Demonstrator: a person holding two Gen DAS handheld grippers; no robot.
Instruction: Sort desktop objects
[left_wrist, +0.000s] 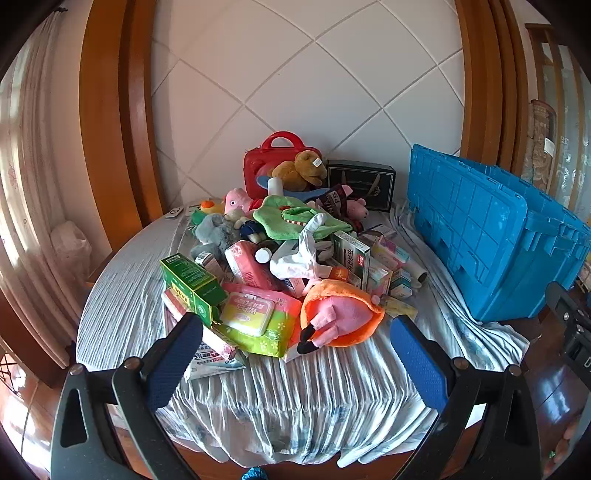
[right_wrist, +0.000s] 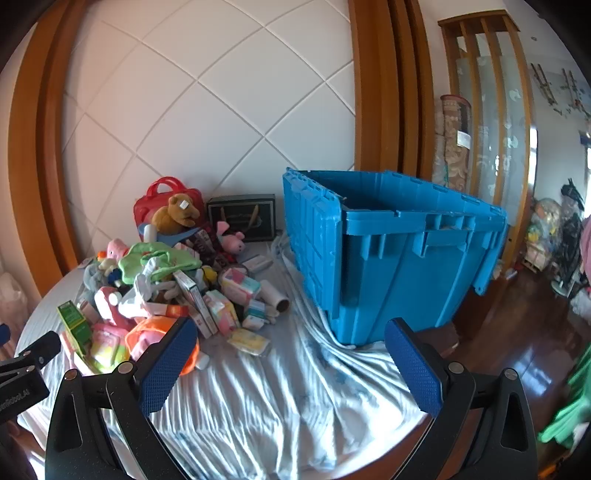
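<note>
A heap of toys, boxes and packs covers the round table with its striped cloth (left_wrist: 122, 302). At its front lie an orange and pink plush (left_wrist: 341, 314), a pack of wipes (left_wrist: 258, 321) and a green box (left_wrist: 192, 282). A brown teddy (left_wrist: 301, 170) leans on a red case (left_wrist: 264, 155) at the back. My left gripper (left_wrist: 295, 332) hovers open just short of the heap's front, nothing between its blue pads. My right gripper (right_wrist: 290, 343) is open over bare cloth, between the heap (right_wrist: 166, 288) and the blue crate (right_wrist: 402, 254).
The blue crate (left_wrist: 491, 236) stands open on the table's right side, its lid hanging toward the heap. A dark box (left_wrist: 364, 181) stands against the tiled wall. Wooden floor (right_wrist: 524, 339) lies beyond the table's right edge. The left gripper's body (right_wrist: 26, 369) shows at the right wrist view's left edge.
</note>
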